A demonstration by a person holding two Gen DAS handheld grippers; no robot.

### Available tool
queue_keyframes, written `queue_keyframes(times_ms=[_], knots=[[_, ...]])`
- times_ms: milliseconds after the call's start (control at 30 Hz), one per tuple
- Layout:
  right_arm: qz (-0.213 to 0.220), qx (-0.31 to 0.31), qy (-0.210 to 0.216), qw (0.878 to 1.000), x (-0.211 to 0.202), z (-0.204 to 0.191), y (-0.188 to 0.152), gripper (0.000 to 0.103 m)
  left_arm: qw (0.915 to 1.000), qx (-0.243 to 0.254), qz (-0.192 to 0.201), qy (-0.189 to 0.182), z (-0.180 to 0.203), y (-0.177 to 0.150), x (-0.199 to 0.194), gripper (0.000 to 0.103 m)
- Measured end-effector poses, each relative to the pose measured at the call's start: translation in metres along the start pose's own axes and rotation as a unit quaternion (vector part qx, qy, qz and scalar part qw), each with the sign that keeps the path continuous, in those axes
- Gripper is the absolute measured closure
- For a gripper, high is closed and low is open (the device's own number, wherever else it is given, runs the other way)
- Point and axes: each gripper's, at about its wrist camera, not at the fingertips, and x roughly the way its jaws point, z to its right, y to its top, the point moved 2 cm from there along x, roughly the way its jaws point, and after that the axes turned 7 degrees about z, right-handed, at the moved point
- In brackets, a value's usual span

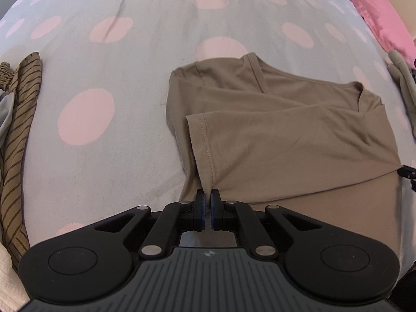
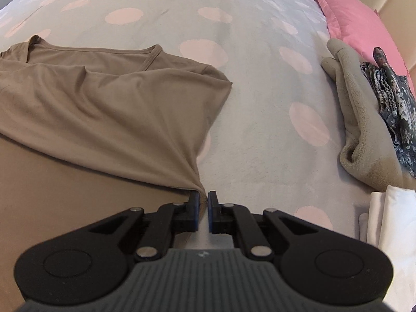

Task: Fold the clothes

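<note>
A tan T-shirt (image 1: pixel 273 130) lies partly folded on a grey bedspread with pink dots (image 1: pixel 104 52), its sleeve laid across the body. My left gripper (image 1: pixel 207 197) is shut on the shirt's near left edge, and the cloth rises in a peak into the pads. In the right wrist view the same T-shirt (image 2: pixel 104 109) stretches to the left, neckline at the far side. My right gripper (image 2: pixel 204 199) is shut on its near right corner, the fabric bunched between the fingertips. The shirt's lower part hangs towards me below both grippers.
A brown striped garment (image 1: pixel 18 143) lies along the left edge beside white cloth. At the right sit a grey fleece (image 2: pixel 364 119), a dark patterned garment (image 2: pixel 395 104), folded white cloth (image 2: pixel 390 221) and a pink pillow (image 2: pixel 358 18). The bedspread (image 2: pixel 260 104) stretches bare beyond the shirt.
</note>
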Motion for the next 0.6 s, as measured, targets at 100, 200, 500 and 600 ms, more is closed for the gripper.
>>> queue_keyframes(times_ms=[100,200,500,600], knots=[[-0.010,0.032,0.018,0.999,-0.011,0.012,0.005,0.072,1.0000,0.007,0.006,-0.004,0.001,0.003,-0.003,0.098],[0.003,0.084,0.050,0.995,-0.030,0.028,0.015,0.071,0.9998,0.003,0.018,-0.010,0.000,0.009,-0.009,0.085],[0.064,0.187,0.063,0.978,-0.008,0.048,0.056,0.066,0.9984,-0.022,0.048,0.021,-0.003,0.030,-0.001,0.084],[0.073,0.200,0.060,0.975,0.012,0.048,0.070,0.066,0.9983,-0.026,0.047,0.025,-0.002,0.034,0.007,0.085]])
